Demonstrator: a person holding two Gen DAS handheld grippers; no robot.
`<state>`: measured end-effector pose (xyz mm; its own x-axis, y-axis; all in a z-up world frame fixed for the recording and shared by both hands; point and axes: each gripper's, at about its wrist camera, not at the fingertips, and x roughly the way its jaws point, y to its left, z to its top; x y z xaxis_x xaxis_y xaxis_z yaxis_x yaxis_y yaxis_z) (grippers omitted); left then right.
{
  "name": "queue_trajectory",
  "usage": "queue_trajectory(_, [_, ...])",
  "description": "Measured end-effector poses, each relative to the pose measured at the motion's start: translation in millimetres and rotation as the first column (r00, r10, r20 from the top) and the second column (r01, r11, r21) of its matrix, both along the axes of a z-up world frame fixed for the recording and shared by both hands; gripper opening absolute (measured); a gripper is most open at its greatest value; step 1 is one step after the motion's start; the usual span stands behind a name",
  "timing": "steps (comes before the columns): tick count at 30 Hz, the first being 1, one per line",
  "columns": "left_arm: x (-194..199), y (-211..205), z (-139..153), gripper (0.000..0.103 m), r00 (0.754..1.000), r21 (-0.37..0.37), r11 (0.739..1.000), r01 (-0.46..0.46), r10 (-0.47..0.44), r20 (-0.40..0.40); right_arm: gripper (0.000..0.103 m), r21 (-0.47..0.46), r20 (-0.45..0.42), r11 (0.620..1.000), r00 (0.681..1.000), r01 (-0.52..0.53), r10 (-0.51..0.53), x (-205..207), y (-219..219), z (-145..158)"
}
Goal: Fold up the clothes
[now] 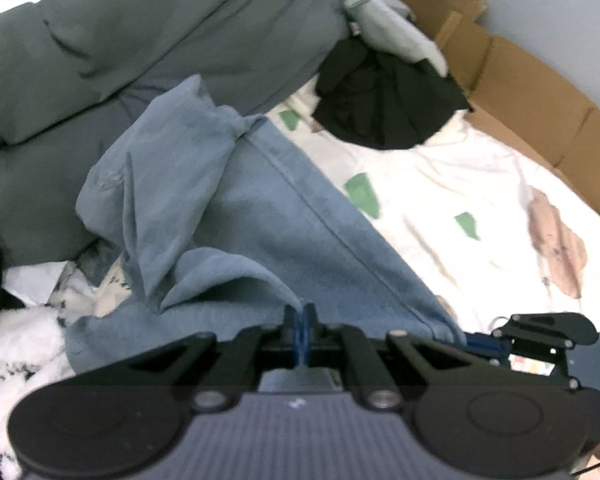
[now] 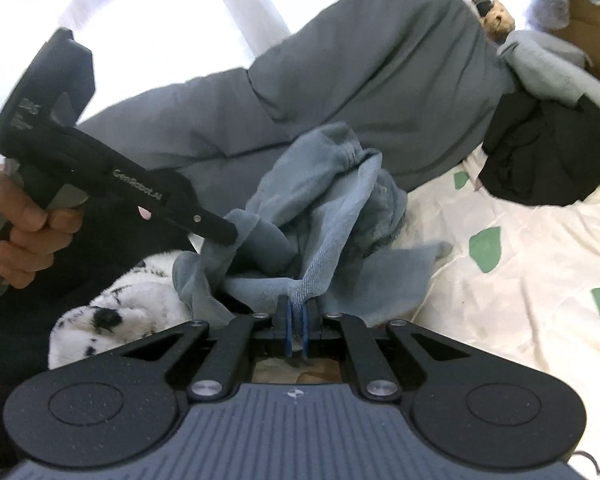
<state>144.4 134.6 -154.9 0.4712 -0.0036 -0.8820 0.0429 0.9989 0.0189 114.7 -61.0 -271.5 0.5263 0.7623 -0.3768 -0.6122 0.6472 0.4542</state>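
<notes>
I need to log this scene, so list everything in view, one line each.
Blue garment: one, light blue, bunched on the bed, pinched by both grippers.
Duvet: one, grey-green, heaped behind the garment.
Black garment: one, black, crumpled on the sheet at the far side.
Grey garment: one, pale grey, above the black one.
Bed sheet: one, cream with green patches, under everything.
Cardboard boxes: brown, along the bed's far edge; count unclear.
Fluffy throw: one, white with black spots, near the left hand.
Left gripper: black, shut on cloth.
Right gripper: black, shut on cloth.
Left hand: holding its gripper's handle.
</notes>
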Motion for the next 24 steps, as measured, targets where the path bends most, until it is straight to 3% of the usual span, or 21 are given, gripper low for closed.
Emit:
queue_trajectory(9, [-1.6, -37.8, 21.3, 0.001, 0.987, -0.094, 0.983, 0.157, -0.159, -0.009, 0.002, 0.064, -0.013, 0.986, 0.988, 0.154, -0.154, -40.5, -67.1, 19.6])
queue_trajectory(19, [11.3, -95.3, 9.7, 0.001, 0.938, -0.183, 0.929, 0.323, -0.340, -0.071, 0.002, 0.081, -0.071, 0.962, 0.965, 0.259, -0.254, -86.8, -124.7, 22.4])
queue_trajectory(24, [13.6, -127.0, 7.0, 0.001, 0.902, -0.225, 0.888, 0.400, -0.425, -0.071, 0.002, 0.086, -0.090, 0.947, 0.949, 0.311, -0.304, -96.8, -150.4, 20.7])
